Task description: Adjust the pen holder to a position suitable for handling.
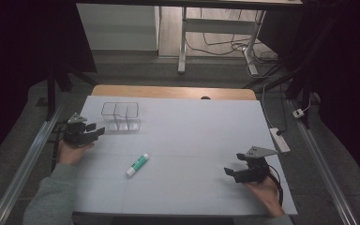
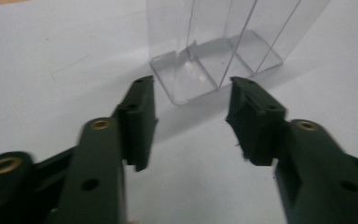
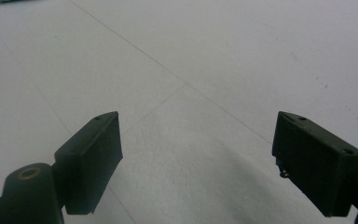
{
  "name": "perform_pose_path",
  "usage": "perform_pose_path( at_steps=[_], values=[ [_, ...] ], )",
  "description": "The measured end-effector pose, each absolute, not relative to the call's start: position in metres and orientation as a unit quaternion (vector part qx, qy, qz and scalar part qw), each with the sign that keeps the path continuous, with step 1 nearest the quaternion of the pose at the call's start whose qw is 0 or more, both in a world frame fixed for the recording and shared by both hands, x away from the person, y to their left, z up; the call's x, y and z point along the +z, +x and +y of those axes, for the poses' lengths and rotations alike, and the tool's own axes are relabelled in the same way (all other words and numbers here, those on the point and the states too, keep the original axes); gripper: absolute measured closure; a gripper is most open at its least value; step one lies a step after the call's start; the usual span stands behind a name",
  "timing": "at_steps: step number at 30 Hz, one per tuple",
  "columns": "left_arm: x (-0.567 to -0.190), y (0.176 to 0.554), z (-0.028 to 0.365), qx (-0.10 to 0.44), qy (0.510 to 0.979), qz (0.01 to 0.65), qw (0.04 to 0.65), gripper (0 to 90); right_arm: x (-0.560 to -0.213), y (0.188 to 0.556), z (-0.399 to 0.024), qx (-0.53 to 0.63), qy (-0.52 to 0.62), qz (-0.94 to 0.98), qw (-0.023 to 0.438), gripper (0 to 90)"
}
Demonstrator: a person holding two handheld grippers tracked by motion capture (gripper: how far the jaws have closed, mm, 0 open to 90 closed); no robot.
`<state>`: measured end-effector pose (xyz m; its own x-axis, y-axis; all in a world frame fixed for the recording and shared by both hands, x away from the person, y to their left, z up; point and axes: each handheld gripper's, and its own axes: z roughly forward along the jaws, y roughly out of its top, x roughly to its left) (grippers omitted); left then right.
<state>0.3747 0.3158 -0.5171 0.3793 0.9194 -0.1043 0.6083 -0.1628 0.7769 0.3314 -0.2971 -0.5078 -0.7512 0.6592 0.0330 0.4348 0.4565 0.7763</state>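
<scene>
Matt white sheet, clear plastic, black plastic jaws

The table cover (image 1: 192, 140) looks matt and smooth, with wood (image 1: 168, 91) showing at its 12 o'clock edge. The organiser (image 2: 223, 51) is clear glossy plastic. The left gripper (image 2: 191, 112) has matt black jaws with brass-coloured rivets. The glue stick (image 1: 137, 164) looks like smooth plastic.

A clear divided box (image 1: 121, 116) stood at the white mat's (image 1: 192, 140) far left; a glue stick (image 1: 137, 164) lay nearer, well apart
</scene>
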Motion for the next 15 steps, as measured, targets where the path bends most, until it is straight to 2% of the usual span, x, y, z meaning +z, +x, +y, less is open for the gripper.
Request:
perform_pose_path(
  at_steps=[3,4,5,6,7,8,15],
  values=[
    [-0.518,0.376,0.317,0.205,0.735,0.521,0.382,67.7,-0.508,0.331,-0.297,0.407,0.326,0.842,0.139,15.1],
    [-0.518,0.377,0.318,0.206,0.734,0.522,0.382,67.7,-0.508,0.331,-0.297,0.407,0.326,0.842,0.139,15.1],
    [-0.519,0.379,0.318,0.206,0.733,0.524,0.382,75.3,-0.508,0.332,-0.297,0.406,0.326,0.843,0.139,15.1],
    [-0.519,0.38,0.319,0.206,0.732,0.525,0.381,79.2,-0.508,0.332,-0.297,0.407,0.326,0.842,0.138,15.1],
    [-0.52,0.382,0.319,0.21,0.731,0.528,0.377,79.2,-0.508,0.332,-0.297,0.407,0.326,0.842,0.138,15.1],
    [-0.52,0.386,0.319,0.215,0.733,0.528,0.371,87.7,-0.508,0.332,-0.297,0.406,0.325,0.843,0.137,15.1],
    [-0.519,0.402,0.319,0.214,0.735,0.526,0.369,88.5,-0.509,0.332,-0.297,0.404,0.326,0.843,0.139,15.2]
  ],
)
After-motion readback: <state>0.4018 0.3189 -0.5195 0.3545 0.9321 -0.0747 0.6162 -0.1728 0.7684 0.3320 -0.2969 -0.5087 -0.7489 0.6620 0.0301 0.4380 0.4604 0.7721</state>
